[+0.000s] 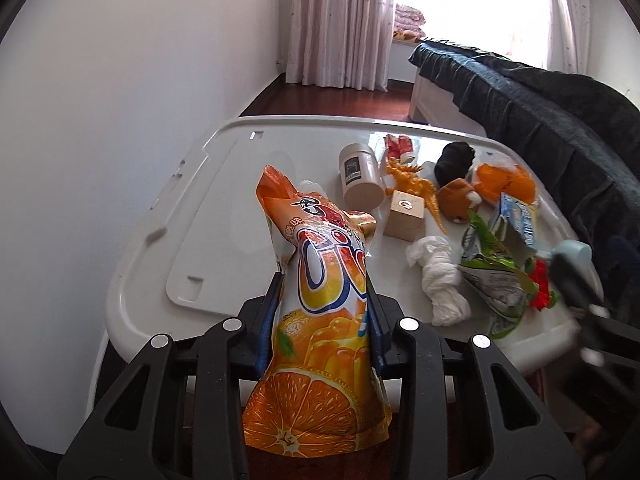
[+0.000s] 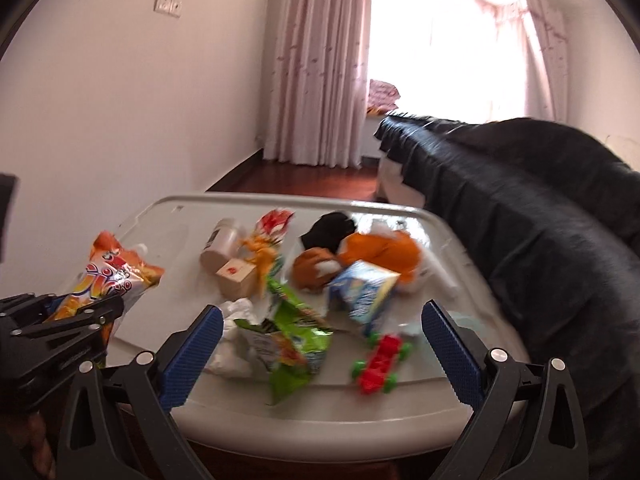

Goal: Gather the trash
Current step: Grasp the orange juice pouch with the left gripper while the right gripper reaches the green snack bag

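Note:
My left gripper (image 1: 324, 286) is shut on an orange jelly drink pouch (image 1: 320, 320), which stands up between the pads above the near left of a white plastic lid (image 1: 240, 152). The right wrist view shows the same pouch (image 2: 116, 272) in that gripper (image 2: 80, 316). My right gripper (image 2: 322, 312) hangs open over the lid's near edge. A torn green wrapper (image 2: 296, 340) lies below the gap between its fingers, untouched. Beside the wrapper are a crumpled white tissue (image 2: 232, 332) and a blue and white carton (image 2: 364, 288).
Also on the lid are a white jar (image 1: 360, 176), a wooden block (image 1: 404, 216), an orange toy dinosaur (image 1: 416, 184), plush toys (image 2: 384, 256), a black sock (image 1: 454, 158) and a red and green toy car (image 2: 380, 364). A dark blanket-covered bed (image 2: 540, 240) borders the right. A wall runs along the left.

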The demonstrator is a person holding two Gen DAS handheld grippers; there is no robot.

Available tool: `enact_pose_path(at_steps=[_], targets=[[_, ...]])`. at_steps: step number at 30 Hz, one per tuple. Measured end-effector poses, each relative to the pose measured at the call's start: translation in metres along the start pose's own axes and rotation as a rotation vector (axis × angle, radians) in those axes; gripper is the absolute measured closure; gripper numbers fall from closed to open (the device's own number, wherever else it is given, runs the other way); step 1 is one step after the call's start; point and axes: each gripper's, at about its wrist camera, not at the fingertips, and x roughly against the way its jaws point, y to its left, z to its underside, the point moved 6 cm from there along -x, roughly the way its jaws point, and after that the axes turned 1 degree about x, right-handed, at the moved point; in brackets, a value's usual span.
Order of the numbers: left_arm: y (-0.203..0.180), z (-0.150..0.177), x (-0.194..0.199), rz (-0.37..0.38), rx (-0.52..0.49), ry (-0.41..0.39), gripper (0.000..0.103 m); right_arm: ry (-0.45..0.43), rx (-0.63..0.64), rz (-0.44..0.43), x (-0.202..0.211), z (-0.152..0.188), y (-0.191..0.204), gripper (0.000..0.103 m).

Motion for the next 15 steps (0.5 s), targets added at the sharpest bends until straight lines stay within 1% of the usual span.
enact_pose_path(at_steps=[4,8,15], targets=[[0.003,-0.002,0.006,0.023,0.006,-0.015,0.068,0.041,-0.015,-0.027,-0.027,0.000,0.010,0.005],[0.006,-0.001,0.007,0.043,0.021,-0.014,0.068,0.090,-0.036,-0.028,-0.045,0.006,0.010,0.005],[0.005,-0.001,0.006,0.059,0.024,-0.018,0.068,0.174,-0.023,-0.025,-0.071,0.020,0.010,0.006]])
